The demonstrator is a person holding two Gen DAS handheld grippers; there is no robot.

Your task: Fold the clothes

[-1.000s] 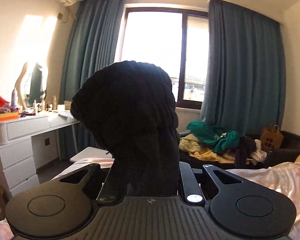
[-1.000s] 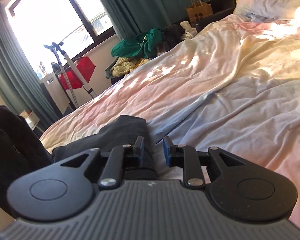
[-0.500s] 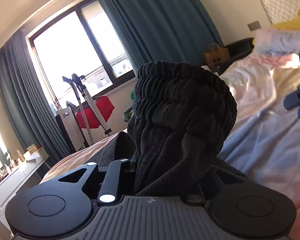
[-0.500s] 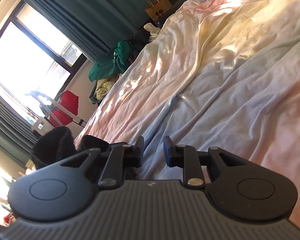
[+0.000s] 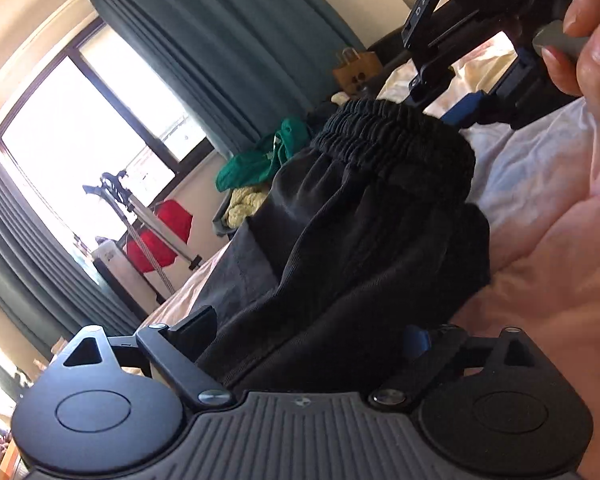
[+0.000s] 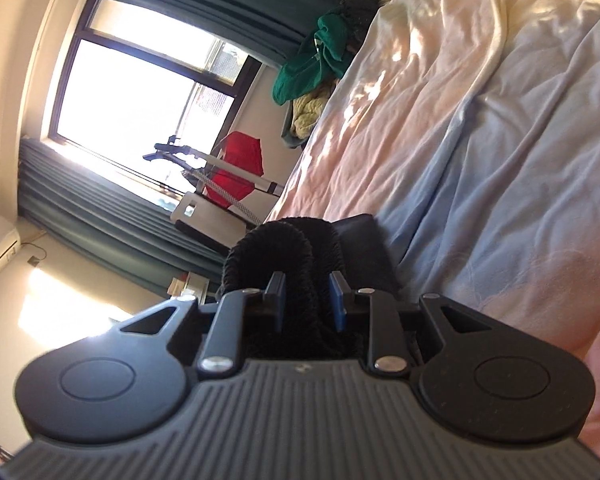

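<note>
Black trousers (image 5: pixel 360 232) with a gathered elastic waistband (image 5: pixel 392 136) lie folded over on the bed sheet (image 5: pixel 540 260). My left gripper (image 5: pixel 310 328) has its jaws spread wide and still opening. The trouser cloth lies loose between them, and neither pad presses on it. My right gripper (image 6: pixel 307 292) has its jaws a little apart and easing open, with the waistband (image 6: pixel 272 248) standing between its blue pads. In the left wrist view, the right gripper (image 5: pixel 444 98) sits at the far side of the waistband, and a person's hand (image 5: pixel 596 40) is on its trigger.
The pink and pale blue sheet (image 6: pixel 500 160) stretches away to the right. A pile of green and yellow clothes (image 5: pixel 252 164) lies beyond the foot of the bed. By the window stand a red stand with a pole (image 5: pixel 160 236) and a paper bag (image 5: pixel 356 72).
My left gripper came down to the bed with the trousers, rolled, and let go of them with its jaws spread wide. The right gripper rolled too, and the waistband now stands between its pads.
</note>
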